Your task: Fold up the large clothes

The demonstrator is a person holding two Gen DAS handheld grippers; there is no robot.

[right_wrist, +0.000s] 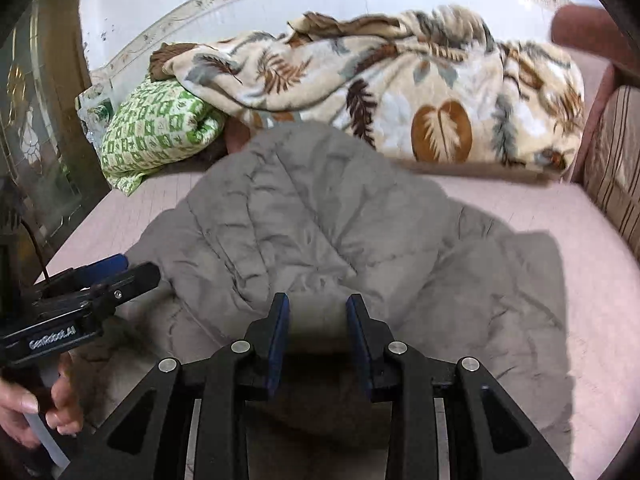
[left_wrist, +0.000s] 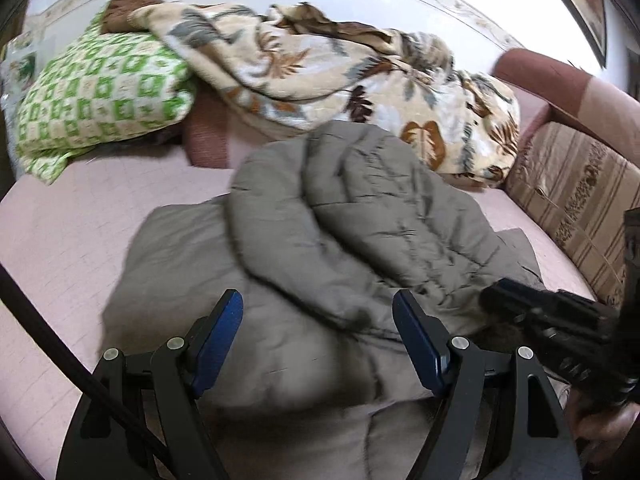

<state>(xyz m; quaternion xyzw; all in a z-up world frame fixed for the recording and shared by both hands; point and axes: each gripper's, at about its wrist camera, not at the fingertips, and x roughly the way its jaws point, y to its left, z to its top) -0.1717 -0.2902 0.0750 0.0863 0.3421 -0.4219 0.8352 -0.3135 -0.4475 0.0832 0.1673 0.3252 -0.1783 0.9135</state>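
A large grey quilted jacket lies bunched on a pink bed; it also shows in the right wrist view. My left gripper is open and empty, hovering over the jacket's near part. It shows at the left in the right wrist view. My right gripper has its jaws part closed around a fold of the jacket's near edge. It shows at the right in the left wrist view.
A leaf-patterned blanket and a green checked quilt lie piled at the back of the pink bed. A striped cushion stands at the right. A wall runs behind.
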